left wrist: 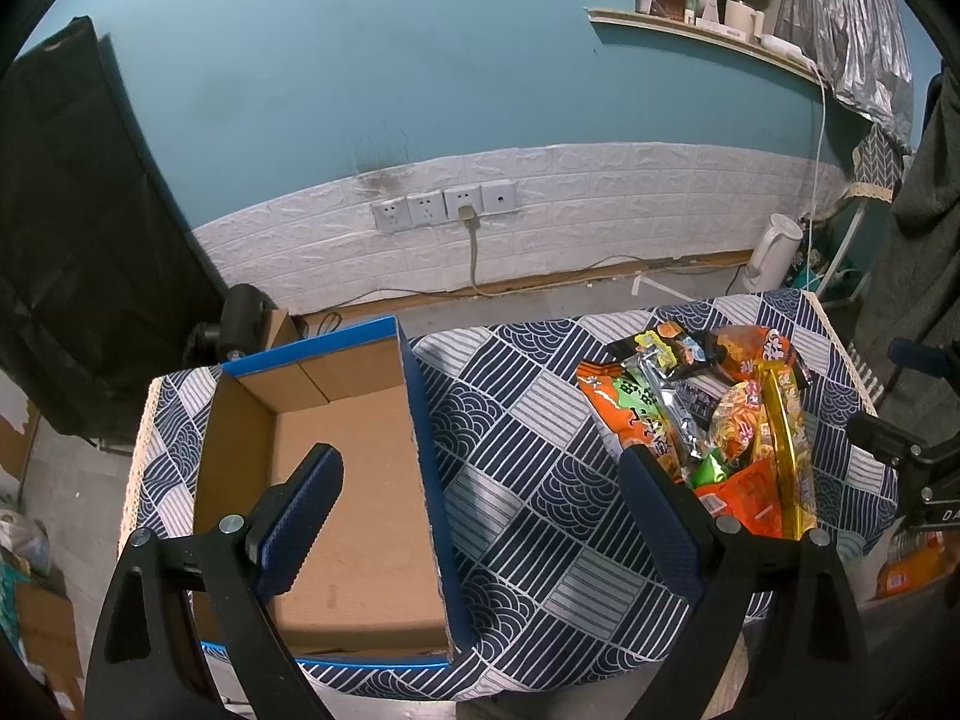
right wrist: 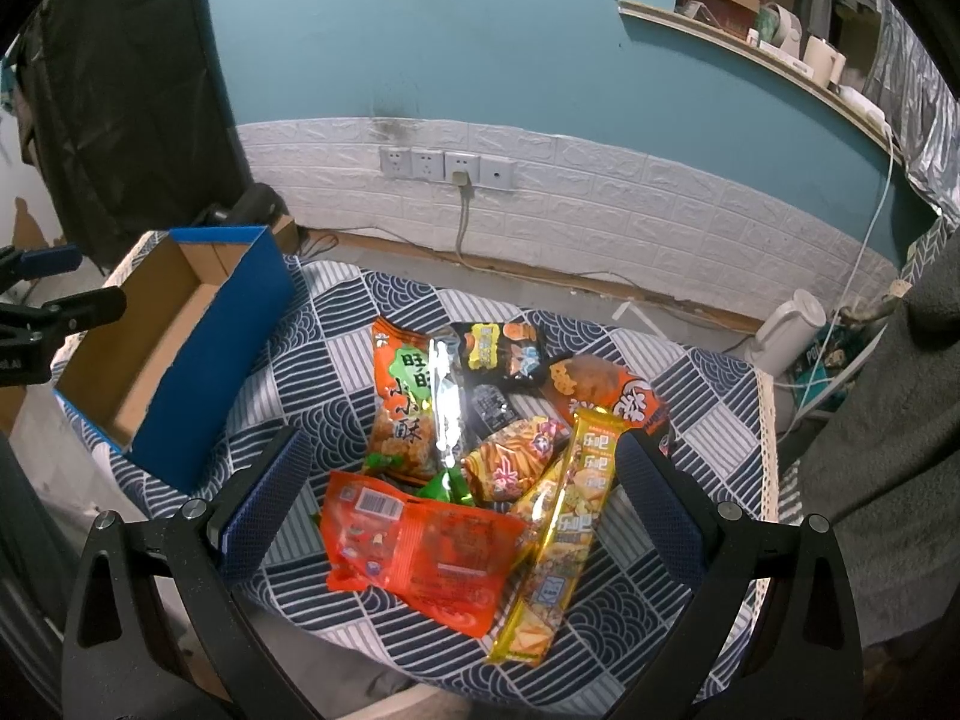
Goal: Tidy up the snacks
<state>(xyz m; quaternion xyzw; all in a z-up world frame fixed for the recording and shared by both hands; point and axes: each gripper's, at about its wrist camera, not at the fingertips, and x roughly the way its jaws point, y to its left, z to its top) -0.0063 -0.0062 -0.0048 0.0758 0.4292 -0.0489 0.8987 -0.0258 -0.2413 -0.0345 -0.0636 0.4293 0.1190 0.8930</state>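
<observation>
From the left wrist, the left tool (left wrist: pixel 480 516) is hanging released, fingers spread wide, over the bench (left wrist: pixel 540 480); the box (left wrist: pixel 336 480) is sitting under its left finger.

From the right wrist, the right tool (right wrist: pixel 462 510) is also gaping, holding nothing, above the snack packets (right wrist: pixel 480 456) that are lying heaped right of the box (right wrist: pixel 180 348).

Glossy plastic snack packets (right wrist: pixel 420 546) lie on matt woven tablecloth (right wrist: pixel 678 396) beside cardboard box (left wrist: pixel 354 480).
</observation>
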